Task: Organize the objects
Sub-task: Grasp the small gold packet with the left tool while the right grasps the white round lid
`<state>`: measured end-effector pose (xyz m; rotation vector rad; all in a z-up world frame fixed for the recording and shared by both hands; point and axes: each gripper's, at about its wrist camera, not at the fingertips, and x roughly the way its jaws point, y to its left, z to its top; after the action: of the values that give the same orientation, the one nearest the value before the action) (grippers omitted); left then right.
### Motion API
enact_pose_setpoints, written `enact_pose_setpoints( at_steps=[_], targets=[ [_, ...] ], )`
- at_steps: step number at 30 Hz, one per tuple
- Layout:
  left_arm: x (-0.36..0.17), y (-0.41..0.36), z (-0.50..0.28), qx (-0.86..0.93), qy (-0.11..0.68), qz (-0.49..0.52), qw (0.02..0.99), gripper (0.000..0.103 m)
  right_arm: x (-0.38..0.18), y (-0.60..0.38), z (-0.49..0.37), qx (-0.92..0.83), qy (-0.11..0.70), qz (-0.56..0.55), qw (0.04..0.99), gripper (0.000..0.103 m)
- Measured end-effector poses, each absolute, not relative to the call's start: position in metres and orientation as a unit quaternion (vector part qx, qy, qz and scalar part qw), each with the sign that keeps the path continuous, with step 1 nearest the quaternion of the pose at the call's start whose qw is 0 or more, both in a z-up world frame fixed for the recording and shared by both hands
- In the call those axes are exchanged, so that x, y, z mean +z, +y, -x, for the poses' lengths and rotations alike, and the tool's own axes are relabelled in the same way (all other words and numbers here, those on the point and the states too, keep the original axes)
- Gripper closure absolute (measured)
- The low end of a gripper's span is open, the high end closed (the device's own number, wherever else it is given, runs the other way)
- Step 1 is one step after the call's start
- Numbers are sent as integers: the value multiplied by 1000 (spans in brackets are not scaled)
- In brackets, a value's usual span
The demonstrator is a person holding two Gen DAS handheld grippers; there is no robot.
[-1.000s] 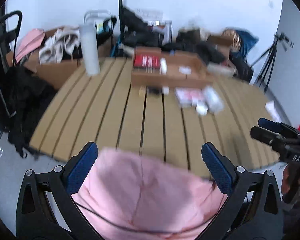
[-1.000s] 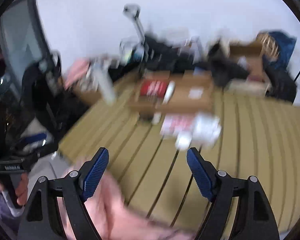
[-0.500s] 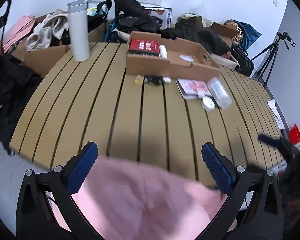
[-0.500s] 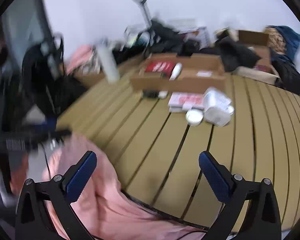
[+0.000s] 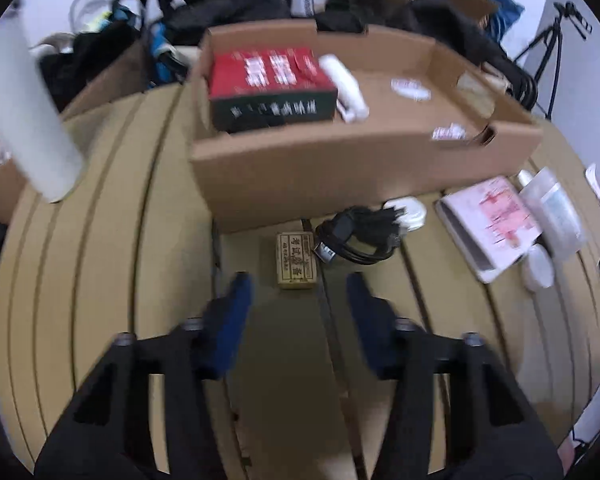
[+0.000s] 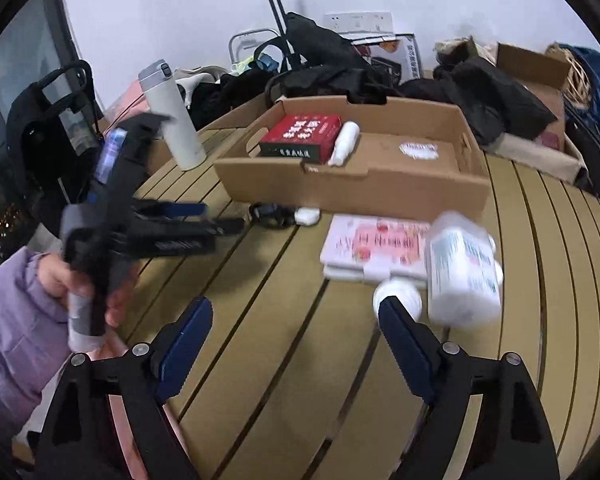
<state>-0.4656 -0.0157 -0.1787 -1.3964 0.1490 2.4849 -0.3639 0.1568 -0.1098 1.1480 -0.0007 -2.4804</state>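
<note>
1. Small tan rectangular box point(image 5: 295, 260), printed characters on top, lies flat on the slatted wooden table point(image 5: 100, 280), at 12 o'clock just beyond the left gripper point(image 5: 298, 288); jaws parted, empty.
2. Coiled black cable point(image 5: 356, 232) at its 2 o'clock, touching a white plug point(image 5: 410, 210).
3. Corrugated cardboard tray point(image 5: 340, 176) behind holds a red book point(image 5: 270, 76).
4. Right gripper point(image 6: 296, 312): jaws wide, empty; blurred white plastic bottle point(image 6: 462, 268) at 1 o'clock.
</note>
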Motion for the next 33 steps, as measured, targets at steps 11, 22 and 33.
enact_pose_setpoints(
  at_steps=[11,22,33],
  targets=[
    [-153,-53,424,878,-29,459,130,85,-166,115,470,-877,10,-443,185,58],
    [-113,-86,346,894,-105,429,80,85,-178,100,480,-878,19,-447,170,73],
    [-48,-40,256,907,-101,394,112,85,-79,153,320,-899,26,-395,187,73]
  ],
)
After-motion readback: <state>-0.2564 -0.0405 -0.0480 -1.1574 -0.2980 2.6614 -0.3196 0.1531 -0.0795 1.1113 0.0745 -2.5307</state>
